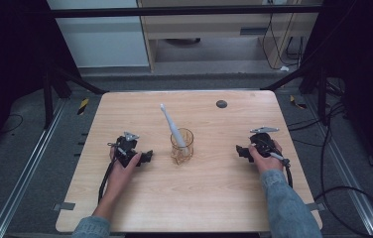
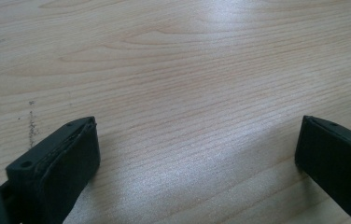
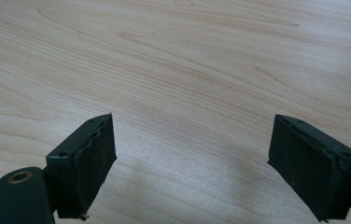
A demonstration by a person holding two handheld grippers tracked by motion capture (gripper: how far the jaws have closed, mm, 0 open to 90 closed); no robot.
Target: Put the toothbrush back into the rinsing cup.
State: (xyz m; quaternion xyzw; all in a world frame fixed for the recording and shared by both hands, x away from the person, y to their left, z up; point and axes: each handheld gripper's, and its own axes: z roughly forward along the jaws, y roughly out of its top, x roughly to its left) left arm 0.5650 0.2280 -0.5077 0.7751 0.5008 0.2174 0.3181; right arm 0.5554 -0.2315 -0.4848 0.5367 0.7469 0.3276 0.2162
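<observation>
left gripper (image 1: 146, 157): rests low on the table (image 1: 214, 198), left of centre; jaws point right toward the glass; in the left gripper view the jaws stand wide apart with bare wood between them, nothing held
glass cup (image 1: 182, 146): amber, see-through, upright near the table's middle, between the two grippers, nearer the left one; apart from both
glass cup, handling (judgement): rigid, smooth, likely slippery and breakable; light enough to tip if nudged at the rim; best held across the wall at mid-height, gently
toothbrush (image 1: 172, 128): white, stands in the glass, leaning up and to the left, its upper end well above the rim
toothbrush, handling (judgement): light, stiff, slim; free shaft above the rim is the place to pinch; lifting along its lean should avoid dragging the glass
right gripper (image 1: 239, 150): on the table right of the glass, farther off than the left one; jaws point left; right gripper view shows the jaws spread wide over bare wood, empty
dark round spot (image 1: 221, 104): on the far part of the table, well apart from everything else
</observation>
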